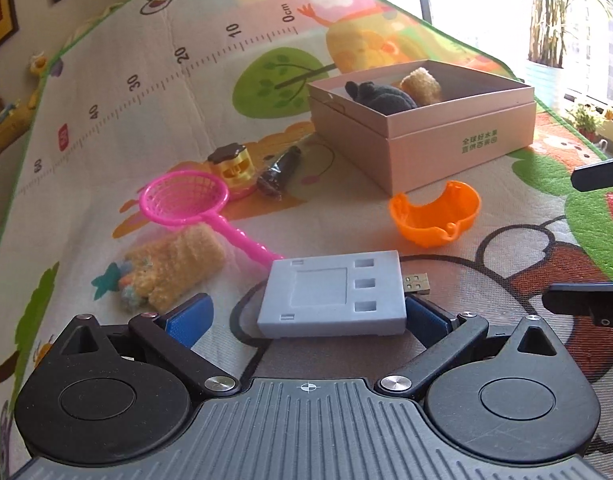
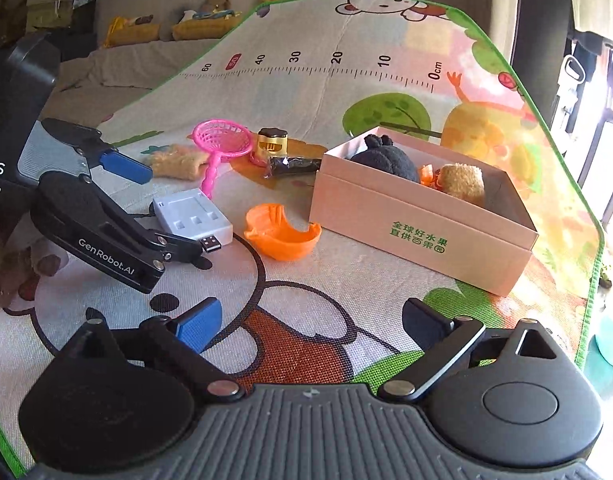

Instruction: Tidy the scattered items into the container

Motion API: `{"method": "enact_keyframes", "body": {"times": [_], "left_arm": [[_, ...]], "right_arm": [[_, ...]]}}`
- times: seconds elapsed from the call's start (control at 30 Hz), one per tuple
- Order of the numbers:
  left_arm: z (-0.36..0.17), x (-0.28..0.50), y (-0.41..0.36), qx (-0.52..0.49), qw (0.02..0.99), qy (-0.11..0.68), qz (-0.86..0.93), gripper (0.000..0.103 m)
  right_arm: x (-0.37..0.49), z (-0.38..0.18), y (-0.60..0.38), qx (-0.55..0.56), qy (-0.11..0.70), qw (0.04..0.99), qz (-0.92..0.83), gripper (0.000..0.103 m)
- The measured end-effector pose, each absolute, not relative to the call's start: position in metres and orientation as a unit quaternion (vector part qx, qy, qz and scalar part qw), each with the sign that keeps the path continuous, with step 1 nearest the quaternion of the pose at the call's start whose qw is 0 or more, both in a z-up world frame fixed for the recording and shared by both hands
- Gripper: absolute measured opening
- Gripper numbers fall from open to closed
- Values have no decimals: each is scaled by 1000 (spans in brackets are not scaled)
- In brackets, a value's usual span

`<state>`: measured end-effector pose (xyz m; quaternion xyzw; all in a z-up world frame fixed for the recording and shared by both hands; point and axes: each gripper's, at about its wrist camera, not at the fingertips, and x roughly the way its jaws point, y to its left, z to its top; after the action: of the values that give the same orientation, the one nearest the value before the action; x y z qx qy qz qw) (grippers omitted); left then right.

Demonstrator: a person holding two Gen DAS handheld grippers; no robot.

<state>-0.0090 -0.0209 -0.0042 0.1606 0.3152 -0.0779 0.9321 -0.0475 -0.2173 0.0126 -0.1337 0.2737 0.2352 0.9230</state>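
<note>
Now, left gripper (image 1: 306, 316) low over the cartoon-printed play mat (image 1: 146, 92), jaws spread wide, one blue pad on each side of a flat grey plastic charger block with a USB plug (image 1: 333, 294); block lying flat on the mat between the pads, no visible pressing on it

Right gripper (image 2: 310, 320) released too, jaws wide apart and nothing between them, only bare mat; well short of the charger block, which sits ahead and to its left

Pale pink cardboard box with green lettering (image 2: 422, 232) standing open on the mat, holding a black plush toy (image 2: 386, 158) and a tan fuzzy toy (image 2: 462, 186)

Outside the box: orange plastic shell half (image 1: 434, 216) just beside its near corner, pink plastic toy net (image 1: 186, 200), yellow knitted pouch (image 1: 174, 268), small yellow toy with a dark lid (image 1: 236, 164), dark wrapped cone (image 1: 278, 172)
</note>
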Motion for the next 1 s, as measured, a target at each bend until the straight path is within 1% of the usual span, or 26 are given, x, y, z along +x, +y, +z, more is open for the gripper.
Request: {"method": "enact_keyframes", "body": {"times": [0.1, 0.27, 0.4, 0.47, 0.8, 1.0], "left_arm": [[-2, -7, -11, 162, 934, 313, -60, 103], [4, -7, -6, 111, 932, 316, -135, 103], [-1, 5, -16, 149, 929, 311, -136, 103], [-4, 12, -13, 142, 927, 320, -132, 103], [-10, 32, 9, 61, 917, 362, -159, 103], [-11, 31, 9, 64, 917, 361, -158, 103]], "right_arm": [[-38, 11, -220, -107, 293, 921, 233, 103], [-26, 6, -225, -81, 328, 916, 216, 103], [-23, 3, -224, -83, 344, 911, 212, 103], [-19, 2, -226, -76, 356, 907, 213, 103], [-19, 2, -226, -72, 363, 905, 212, 103], [-18, 2, -224, -78, 364, 904, 212, 103]]}}
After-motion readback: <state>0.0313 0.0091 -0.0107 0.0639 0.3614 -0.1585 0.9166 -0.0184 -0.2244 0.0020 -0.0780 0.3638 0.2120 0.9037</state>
